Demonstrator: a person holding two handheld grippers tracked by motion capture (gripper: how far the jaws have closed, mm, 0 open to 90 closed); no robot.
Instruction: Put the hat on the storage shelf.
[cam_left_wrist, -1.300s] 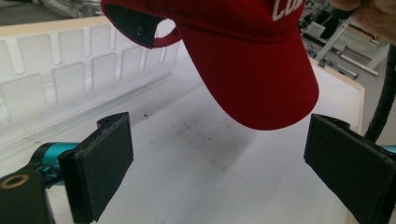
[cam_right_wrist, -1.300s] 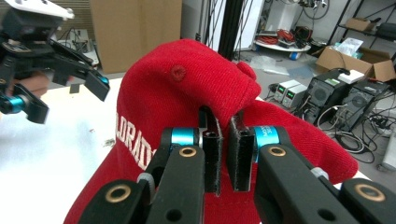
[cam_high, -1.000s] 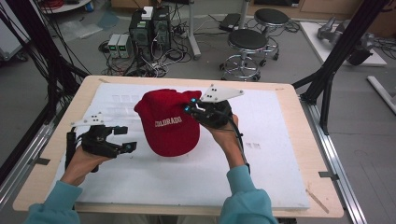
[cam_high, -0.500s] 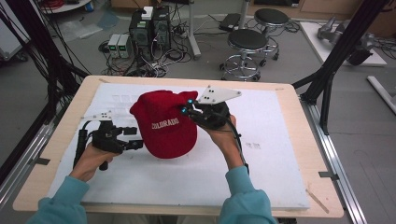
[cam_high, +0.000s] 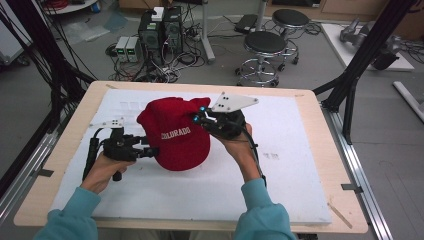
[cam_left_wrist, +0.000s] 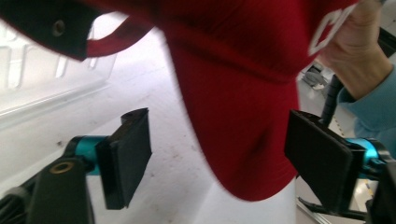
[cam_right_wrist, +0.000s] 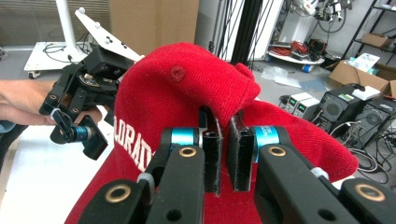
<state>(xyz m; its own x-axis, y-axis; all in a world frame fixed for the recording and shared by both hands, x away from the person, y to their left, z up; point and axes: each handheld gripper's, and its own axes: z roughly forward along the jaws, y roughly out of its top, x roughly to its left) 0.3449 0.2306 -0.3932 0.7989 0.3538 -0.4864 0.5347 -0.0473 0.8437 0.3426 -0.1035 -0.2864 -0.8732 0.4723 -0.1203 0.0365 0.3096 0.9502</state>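
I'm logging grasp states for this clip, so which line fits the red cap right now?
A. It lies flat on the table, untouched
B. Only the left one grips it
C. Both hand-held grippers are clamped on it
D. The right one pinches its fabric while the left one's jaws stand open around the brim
D: the right hand-held gripper has its jaws pressed on a fold of the red cap, while the left hand-held gripper shows jaws wide apart beside the brim.

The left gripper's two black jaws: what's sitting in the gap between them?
In the left gripper view, the red cap's brim hangs in the gap of the left gripper. Its jaws stand wide apart, neither one pressing the fabric. Below the brim lies the white table cover.
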